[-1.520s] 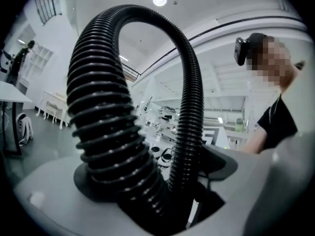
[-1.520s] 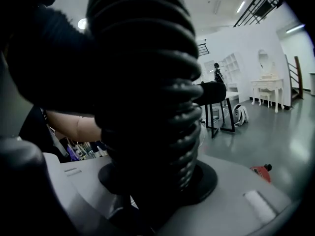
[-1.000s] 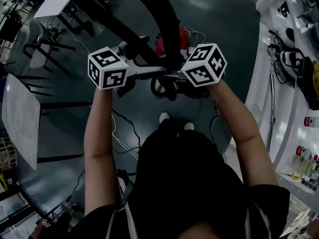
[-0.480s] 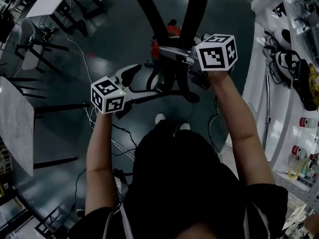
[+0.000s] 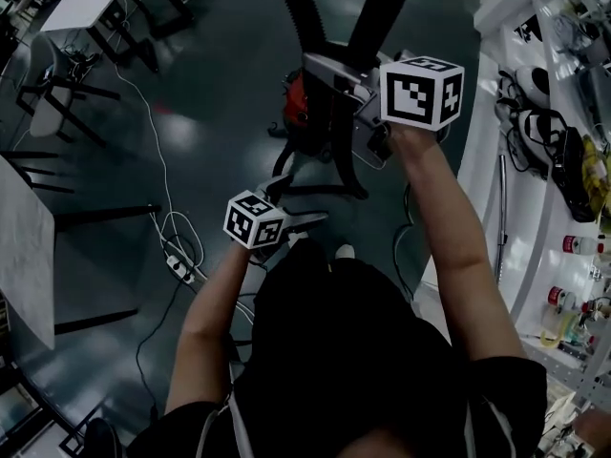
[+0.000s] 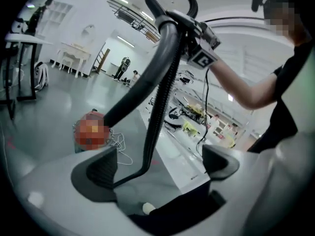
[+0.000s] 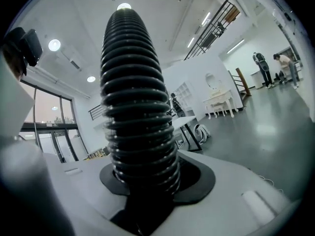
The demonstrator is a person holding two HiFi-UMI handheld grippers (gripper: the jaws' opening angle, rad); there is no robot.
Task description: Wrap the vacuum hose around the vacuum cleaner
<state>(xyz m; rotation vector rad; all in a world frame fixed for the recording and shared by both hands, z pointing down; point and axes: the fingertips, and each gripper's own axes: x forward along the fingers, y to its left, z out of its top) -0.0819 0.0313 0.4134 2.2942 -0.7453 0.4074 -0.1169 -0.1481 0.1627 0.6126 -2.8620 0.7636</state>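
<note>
Right hand-held gripper [image 5: 325, 70]: you are holding it raised, and its jaws are clamping narrow on the hose [image 5: 296, 17]. In the right gripper view the ribbed black tube [image 7: 138, 107] is filling the gap between the pads of this gripper [image 7: 147, 177].
Left hand-held gripper [image 5: 298, 204]: you are carrying it lower and close to your body. Its jaws [image 6: 160, 166] are standing wide with nothing pressed between them.
Hose: two black runs are rising past your right grip and leaving the top of the head view. A thin black part [image 6: 162, 82] is passing beyond the left jaws, apart from them.
Vacuum [image 5: 298, 103]: its red body is sitting on the floor [image 5: 220, 84] below the right hand-held gripper, partly hidden by the hose.
Floor: a white cable [image 5: 162, 189] is trailing to a power strip [image 5: 179, 267], left of your left arm.
</note>
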